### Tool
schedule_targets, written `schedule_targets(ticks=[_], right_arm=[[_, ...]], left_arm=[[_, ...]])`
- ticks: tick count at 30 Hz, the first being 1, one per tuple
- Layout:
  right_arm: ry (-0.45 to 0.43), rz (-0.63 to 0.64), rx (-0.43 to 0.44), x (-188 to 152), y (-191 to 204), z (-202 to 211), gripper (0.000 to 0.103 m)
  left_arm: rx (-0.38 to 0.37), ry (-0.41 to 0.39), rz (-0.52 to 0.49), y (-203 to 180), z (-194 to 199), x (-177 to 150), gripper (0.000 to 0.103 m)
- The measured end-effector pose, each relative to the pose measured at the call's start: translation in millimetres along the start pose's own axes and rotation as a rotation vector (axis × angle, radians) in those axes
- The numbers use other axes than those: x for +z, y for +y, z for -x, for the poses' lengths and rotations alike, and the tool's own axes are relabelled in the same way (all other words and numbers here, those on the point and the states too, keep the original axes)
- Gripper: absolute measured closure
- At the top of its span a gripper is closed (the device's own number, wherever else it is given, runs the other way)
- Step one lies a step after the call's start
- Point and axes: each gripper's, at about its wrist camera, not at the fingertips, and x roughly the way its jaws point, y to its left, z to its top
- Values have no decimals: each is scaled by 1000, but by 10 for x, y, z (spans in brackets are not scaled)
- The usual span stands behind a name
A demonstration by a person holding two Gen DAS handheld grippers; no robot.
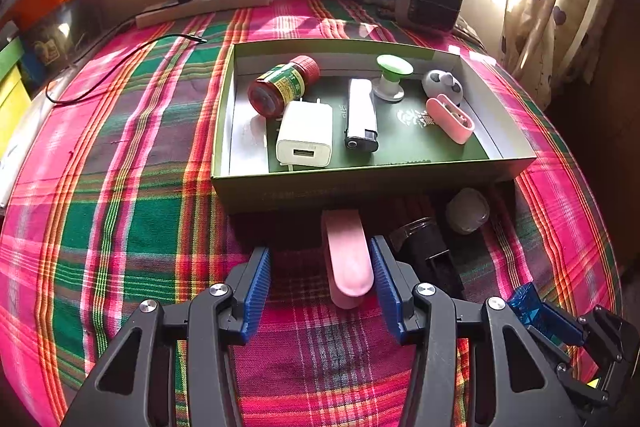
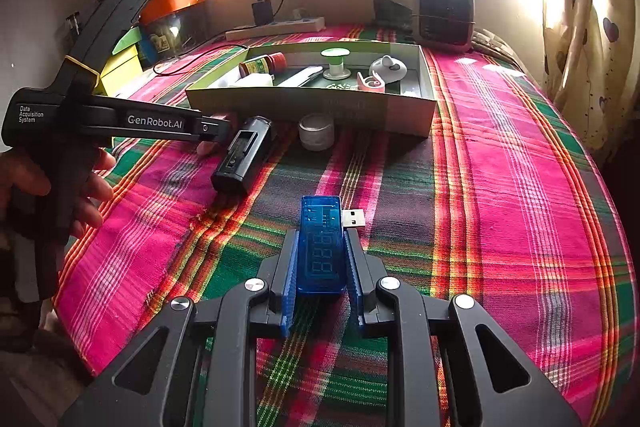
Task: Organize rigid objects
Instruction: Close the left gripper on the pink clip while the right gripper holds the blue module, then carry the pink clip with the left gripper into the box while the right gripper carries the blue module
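Right tongs [image 2: 320, 267] clamp a translucent blue USB meter [image 2: 322, 247], plug at one o'clock. Left tongs [image 1: 320, 287] gape wide around a pink case [image 1: 347, 259] at the green box's [image 1: 360, 183] six o'clock.

Bedroom: plaid bedspread [image 2: 500, 187], curtained window [image 2: 580, 7]

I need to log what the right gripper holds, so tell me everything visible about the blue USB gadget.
The blue USB meter is a translucent blue plastic stick with a dark seven-segment display, unlit, on its top face and a metal USB plug jutting to the right at its far end. It lies lengthwise, clamped between the right gripper's blue fingers, over the plaid cloth.
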Motion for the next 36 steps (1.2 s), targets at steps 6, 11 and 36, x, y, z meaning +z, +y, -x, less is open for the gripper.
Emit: schedule_targets(ticks=[6, 11, 36], right_arm=[[0, 0, 0, 1, -1, 1, 80], [0, 0, -1, 0, -2, 1, 80], [0, 4, -9, 8, 15, -6, 80]], left_arm=[[32, -27, -20, -30, -34, 14, 55], [45, -34, -41, -51, -36, 1, 56], [53, -63, -13, 86, -2, -47, 86]])
